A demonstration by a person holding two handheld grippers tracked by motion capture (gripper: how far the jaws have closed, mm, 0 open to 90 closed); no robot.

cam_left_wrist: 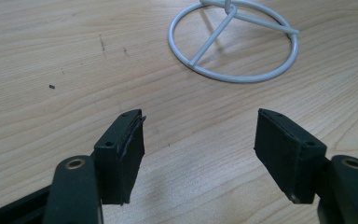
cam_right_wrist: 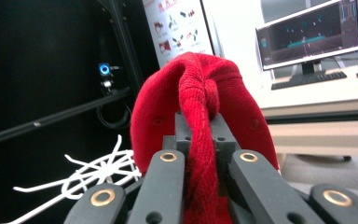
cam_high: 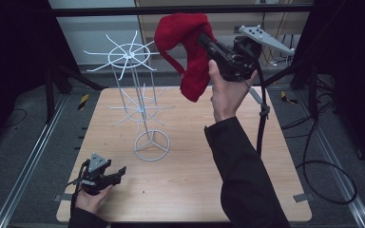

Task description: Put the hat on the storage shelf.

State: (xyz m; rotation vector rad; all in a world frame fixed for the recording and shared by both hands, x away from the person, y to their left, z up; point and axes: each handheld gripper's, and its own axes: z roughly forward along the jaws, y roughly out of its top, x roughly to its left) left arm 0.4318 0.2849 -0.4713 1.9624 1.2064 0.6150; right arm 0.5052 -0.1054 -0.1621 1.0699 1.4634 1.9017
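Dark walls and black frame posts surround a pale wooden table (cam_high: pixel 185 190) on which we work, with lit monitors (cam_right_wrist: pixel 307 32) on a desk visible far off in the right gripper view; on the table stands a white wire hat stand (cam_high: pixel 140 107), a thin pole rising from a ring base with two tiers of spokes spreading outward like sun rays; our right gripper (cam_high: pixel 204 40) is raised high above the far side of the table, its jaws pressed together on a fold of a red knitted beanie hat (cam_high: pixel 187 52), which hangs in the air from the pinch, up beside the top tier of spokes and to its right, not touching the wire as far as we can tell; in the right gripper view the red knit bunches between the two black jaws and domes above them; our left gripper (cam_high: pixel 119 172) rests low near the table's near left corner, its jaws spread wide with nothing between them, aimed toward the ring base (cam_left_wrist: pixel 233 42); we judge the step in hand to be carrying the hat to the stand; the next move calls for bringing the hat's open side over a spoke of the top tier, lowering it until the wire takes its weight, then easing the pinch apart.
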